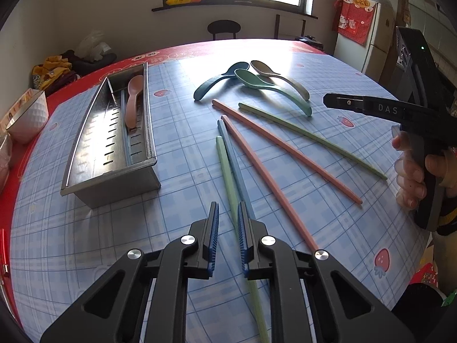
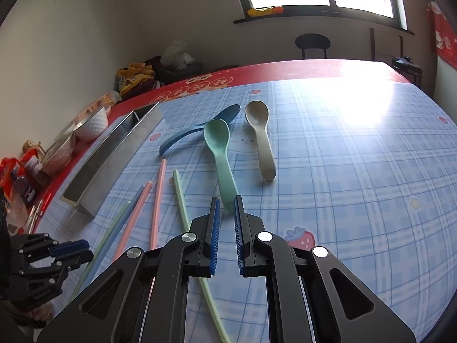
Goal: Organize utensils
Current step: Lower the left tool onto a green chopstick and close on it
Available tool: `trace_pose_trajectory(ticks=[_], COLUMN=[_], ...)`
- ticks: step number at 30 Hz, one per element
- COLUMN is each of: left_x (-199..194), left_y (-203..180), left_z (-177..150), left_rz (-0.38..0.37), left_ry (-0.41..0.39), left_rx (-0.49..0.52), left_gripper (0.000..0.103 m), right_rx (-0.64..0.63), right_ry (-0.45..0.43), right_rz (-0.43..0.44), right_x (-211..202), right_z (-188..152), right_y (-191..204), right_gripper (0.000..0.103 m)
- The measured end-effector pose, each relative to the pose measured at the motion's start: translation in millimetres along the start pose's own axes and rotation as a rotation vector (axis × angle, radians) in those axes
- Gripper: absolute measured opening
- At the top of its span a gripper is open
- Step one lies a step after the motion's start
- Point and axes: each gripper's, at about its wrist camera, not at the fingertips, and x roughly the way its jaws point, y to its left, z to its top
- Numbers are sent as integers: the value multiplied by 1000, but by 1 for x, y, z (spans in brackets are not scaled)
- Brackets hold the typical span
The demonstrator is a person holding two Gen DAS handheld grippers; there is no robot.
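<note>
Both grippers are up over the counter (image 1: 85,257) with its blue plaid strawberry cloth, and neither has anything in it. The left gripper (image 1: 228,217) has its jaws at a narrow gap, hanging right over the near ends of a light green chopstick (image 1: 225,171) and a blue chopstick (image 1: 228,145) that lie side by side. The right gripper (image 2: 227,211) is also open just a little, empty, with its tips just short of the handle end of the mint green spoon (image 2: 220,148).

Using the metal utensil tray (image 1: 85,154) as the landmark: a pink spoon (image 1: 132,100) is already lying in its narrow right-hand compartment, bowl at the far end. Everything else is out on the counter to the right of the tray. Nearest the tray are the green and blue chopsticks, then two pink chopsticks (image 1: 274,183) fanning out, then another green chopstick (image 1: 311,137) furthest from it. Beyond those, towards the window, the three loose spoons sit bunched together: a dark teal spoon (image 1: 217,81) closest to the tray, the mint green one touching it, and a beige spoon (image 2: 261,134) on the far side.

A white dimpled bowl (image 1: 30,117) sits left of the tray on the red edge of the cloth.
</note>
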Motion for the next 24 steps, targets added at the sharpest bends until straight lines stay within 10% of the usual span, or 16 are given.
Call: trace_pose_trajectory(ticks=[24], left_x=[19], left_y=[0], left_z=[14], left_rz=[-1], left_ry=[13], left_rx=[11], left_gripper=[6], right_rx=[12], right_ry=[31], right_rz=[10], right_x=[6], right_z=[1], right_y=[-1], right_gripper=[11])
